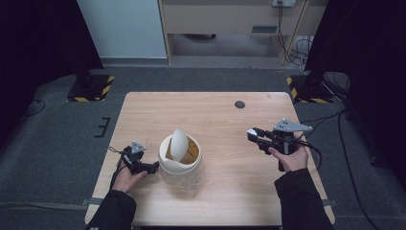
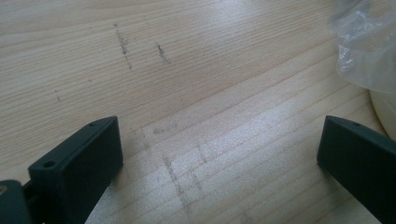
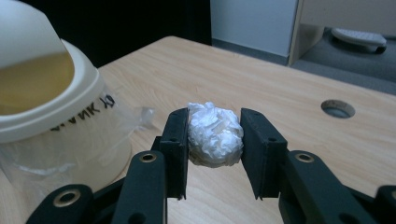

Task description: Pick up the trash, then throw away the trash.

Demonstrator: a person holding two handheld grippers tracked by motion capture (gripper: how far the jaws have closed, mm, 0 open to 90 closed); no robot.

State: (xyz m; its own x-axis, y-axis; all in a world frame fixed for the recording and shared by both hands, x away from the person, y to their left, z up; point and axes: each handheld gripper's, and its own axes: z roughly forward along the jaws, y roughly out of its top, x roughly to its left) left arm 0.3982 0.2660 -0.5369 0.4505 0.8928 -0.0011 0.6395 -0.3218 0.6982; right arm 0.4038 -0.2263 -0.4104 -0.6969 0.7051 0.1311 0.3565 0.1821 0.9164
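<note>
While the right tongs [image 3: 215, 140] clamp a crumpled white paper ball [image 3: 215, 134] between both jaws, the person's right hand [image 1: 290, 158] holds them above the worktop [image 1: 225, 115] at about four o'clock from its centre in the high view, jaws pointing toward nine o'clock. In that view the ball [image 1: 250, 133] shows as a small white spot at the jaw tips, well apart from the bin. A cream bin [image 1: 179, 160] with a swing lid [image 1: 179, 144] stands just below the middle of the worktop, at roughly six o'clock; the lid is tilted up, and a yellowish inside shows behind it. Clear plastic liner [image 1: 184, 181] hangs out around the bin's body. In the right gripper view the bin [image 3: 51, 116] sits at nine o'clock of the ball, with dark lettering on its rim and the liner [image 3: 135, 116] bulging beneath.

The left tongs [image 1: 154, 166] lie low at about eight o'clock of the bin, just beside its wall, held by the left hand [image 1: 128, 178]. In the left gripper view their jaws stand wide apart with nothing but bare, scuffed wood [image 2: 187, 93] between them; the liner [image 2: 366, 42] and a sliver of the bin's cream wall [image 2: 385, 114] sit at two o'clock. A round cable hole [image 1: 240, 104] lies near the worktop's far edge at one o'clock.
</note>
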